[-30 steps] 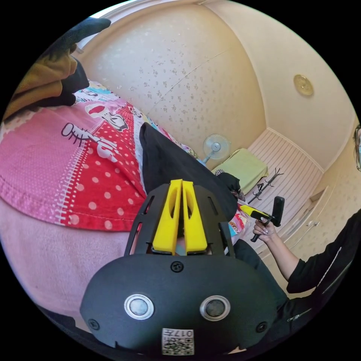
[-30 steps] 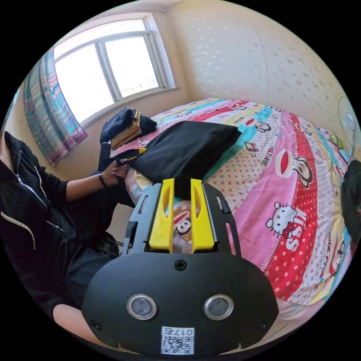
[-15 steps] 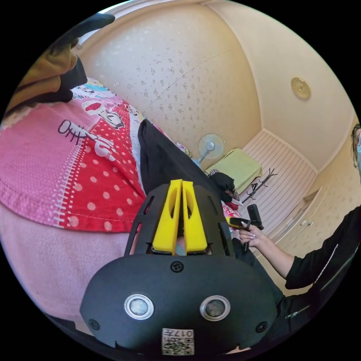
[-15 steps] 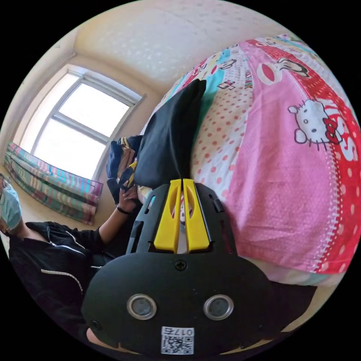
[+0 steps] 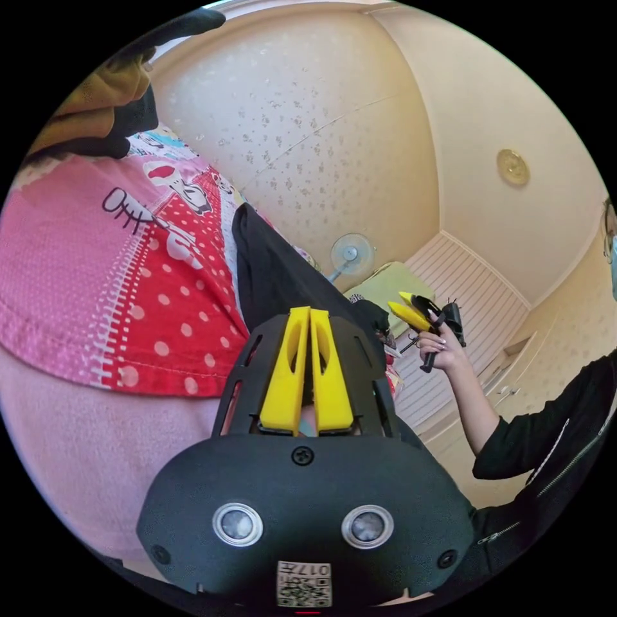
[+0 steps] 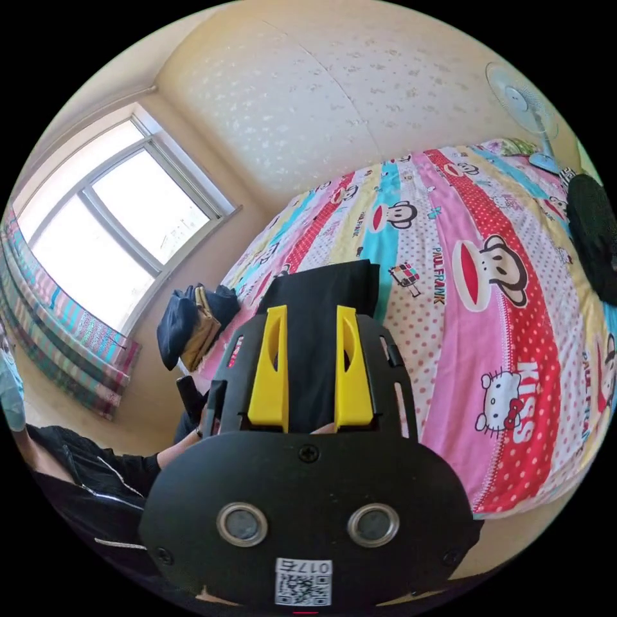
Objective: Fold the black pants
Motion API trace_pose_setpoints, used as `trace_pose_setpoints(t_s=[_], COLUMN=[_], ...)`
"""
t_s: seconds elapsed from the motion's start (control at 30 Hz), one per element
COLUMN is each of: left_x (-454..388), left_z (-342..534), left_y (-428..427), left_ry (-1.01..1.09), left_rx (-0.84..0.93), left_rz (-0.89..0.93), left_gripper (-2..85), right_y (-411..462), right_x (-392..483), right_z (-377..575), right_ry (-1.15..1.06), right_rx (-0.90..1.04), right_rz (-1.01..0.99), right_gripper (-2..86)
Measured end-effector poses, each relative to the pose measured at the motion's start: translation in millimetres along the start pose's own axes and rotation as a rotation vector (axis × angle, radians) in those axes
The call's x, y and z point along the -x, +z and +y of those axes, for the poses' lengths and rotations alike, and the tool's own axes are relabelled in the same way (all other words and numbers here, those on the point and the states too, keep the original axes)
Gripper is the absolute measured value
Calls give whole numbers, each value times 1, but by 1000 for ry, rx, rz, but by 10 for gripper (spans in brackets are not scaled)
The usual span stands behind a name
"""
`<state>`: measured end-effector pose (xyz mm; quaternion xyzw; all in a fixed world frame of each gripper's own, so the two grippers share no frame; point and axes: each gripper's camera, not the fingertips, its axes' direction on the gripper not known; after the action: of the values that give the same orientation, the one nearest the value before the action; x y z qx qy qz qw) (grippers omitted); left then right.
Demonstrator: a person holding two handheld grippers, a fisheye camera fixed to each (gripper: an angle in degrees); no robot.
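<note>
The black pants lie folded flat on the cartoon-print bedsheet, near the bed's edge. In the left gripper view the pants run away from my left gripper, whose yellow jaws are pressed together with black cloth between them at the pants' near edge. My right gripper is open and hovers above the pants, holding nothing. The right gripper also appears in the left gripper view, raised in a person's hand with its jaws apart.
A pile of dark blue and tan clothes sits at the bed's corner by the window. Another black garment lies at the far end of the bed. A standing fan is beyond it. A person in a black jacket sits beside the bed.
My right gripper was shut half a second ago and now stands open, lifted higher above the bed. The left gripper has stayed shut at the pants' edge.
</note>
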<state>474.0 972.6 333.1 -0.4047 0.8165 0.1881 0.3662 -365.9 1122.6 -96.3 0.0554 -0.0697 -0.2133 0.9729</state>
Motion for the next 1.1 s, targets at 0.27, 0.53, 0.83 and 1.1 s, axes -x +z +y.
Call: trace_pose_setpoints(t_s=[0.27,0.53,0.83,1.1], left_x=[-16,-57,-97,-116], left_z=[4,-5,-13,9], left_y=[1,-12,-20,-10], left_ry=[34,-2,-172,-284], left_rx=[-23,-51,16,93], left_rz=[-29,-149,-451,-482], left_gripper=[-9,58,101,113], right_y=[112,43,82,113], right_x=[-50,-30,74,42], right_z=[11,48,130,188], right_ry=[-1,4,-195,119], right_rx=[196,5,91,38], right_rz=[240,48,-343,-514], right_gripper=[115,109,132,149])
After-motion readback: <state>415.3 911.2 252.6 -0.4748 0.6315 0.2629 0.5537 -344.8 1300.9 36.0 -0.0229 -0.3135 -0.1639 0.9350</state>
